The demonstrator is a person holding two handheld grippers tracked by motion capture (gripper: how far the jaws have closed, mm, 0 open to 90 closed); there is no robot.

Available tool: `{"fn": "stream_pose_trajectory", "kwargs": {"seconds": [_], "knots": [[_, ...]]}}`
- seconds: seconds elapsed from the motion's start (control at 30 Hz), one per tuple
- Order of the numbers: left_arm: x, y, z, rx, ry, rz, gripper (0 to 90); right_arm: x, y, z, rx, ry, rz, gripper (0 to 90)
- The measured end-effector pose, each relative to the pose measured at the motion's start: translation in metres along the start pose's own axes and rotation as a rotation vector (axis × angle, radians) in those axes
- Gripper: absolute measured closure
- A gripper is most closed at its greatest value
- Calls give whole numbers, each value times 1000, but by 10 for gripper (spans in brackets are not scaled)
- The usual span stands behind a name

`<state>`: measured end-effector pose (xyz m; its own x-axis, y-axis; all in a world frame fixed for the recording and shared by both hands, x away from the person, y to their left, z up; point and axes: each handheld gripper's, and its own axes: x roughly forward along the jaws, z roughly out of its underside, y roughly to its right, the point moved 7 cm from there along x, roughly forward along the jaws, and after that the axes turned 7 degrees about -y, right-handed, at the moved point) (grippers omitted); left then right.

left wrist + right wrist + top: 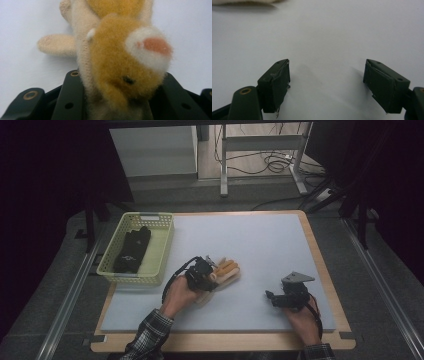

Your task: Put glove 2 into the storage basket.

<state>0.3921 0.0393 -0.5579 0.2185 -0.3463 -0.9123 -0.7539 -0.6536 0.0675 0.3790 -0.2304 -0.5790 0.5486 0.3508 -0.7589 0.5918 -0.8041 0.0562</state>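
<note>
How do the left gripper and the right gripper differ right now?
The left gripper is shut on the plush toy, its head squeezed between the jaws; the right gripper stands open with nothing between its jaws. The left one sits near the basket in the high view; the right sits apart, over bare mat. Both are black and hand-held.

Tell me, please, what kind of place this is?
Probably a lab bench for recording handling demonstrations: a padded work table in a dark enclosure, hand-held grippers with cameras, and loose cables on the floor behind.
</note>
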Motion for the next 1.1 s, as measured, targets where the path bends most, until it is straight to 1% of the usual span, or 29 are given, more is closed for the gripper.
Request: {"fn": "stream_pose_trajectory", "kwargs": {"seconds": [0.03, 0.07, 0.13, 0.27, 0.3, 0.33, 0.37, 0.43, 0.5, 0.53, 0.57, 0.7, 0.87, 0.93, 0.97, 1.0, 1.1], "knots": [[-4, -2, 0, -4, 4, -5, 619, 0, 0, 0, 0, 0, 0, 211], [-9, -5, -1, -17, 13, -11, 620, 0, 0, 0, 0, 0, 0, 211], [-17, -11, -1, -42, 22, -10, 625, 0, 0, 0, -2, 1, 1, 211], [-33, -23, -1, -77, 31, -17, 631, 0, 0, 0, 1, 0, 0, 211], [-40, -28, -2, -89, 36, -29, 631, 0, 0, 0, 1, 0, 0, 210], [-43, -30, -2, -96, 40, -35, 632, 0, 0, 0, 0, 0, 0, 210], [-47, -32, -3, -101, 43, -36, 632, 0, 0, 0, 1, 0, 1, 210], [-57, -39, -4, -107, 51, -53, 632, 0, 0, 0, -1, 1, 1, 210], [-67, -46, -5, -123, 54, -76, 632, 0, 0, 0, 0, 3, 1, 210], [-72, -51, -4, -123, 46, -87, 632, 0, 0, 0, 0, 3, 1, 210], [-76, -55, -4, -136, 48, -98, 631, 0, 0, 0, 0, 3, 1, 210], [-90, -73, -1, -178, 41, -126, 631, 0, 0, 0, -1, 3, 2, 210], [-108, -100, 7, -240, 36, -174, 632, 0, 0, 0, 0, 3, 1, 210], [-116, -111, 11, -271, 42, -196, 632, 0, 0, 0, 0, 3, 1, 210], [-122, -120, 15, -294, 46, -213, 631, 0, 0, 0, 0, 3, 0, 210], [-124, -124, 17, -303, 44, -221, 631, 0, 0, 0, 0, 3, 0, 210], [-132, -139, 25, -348, 48, -248, 631, 0, 0, 0, 0, 3, 1, 210]]}}
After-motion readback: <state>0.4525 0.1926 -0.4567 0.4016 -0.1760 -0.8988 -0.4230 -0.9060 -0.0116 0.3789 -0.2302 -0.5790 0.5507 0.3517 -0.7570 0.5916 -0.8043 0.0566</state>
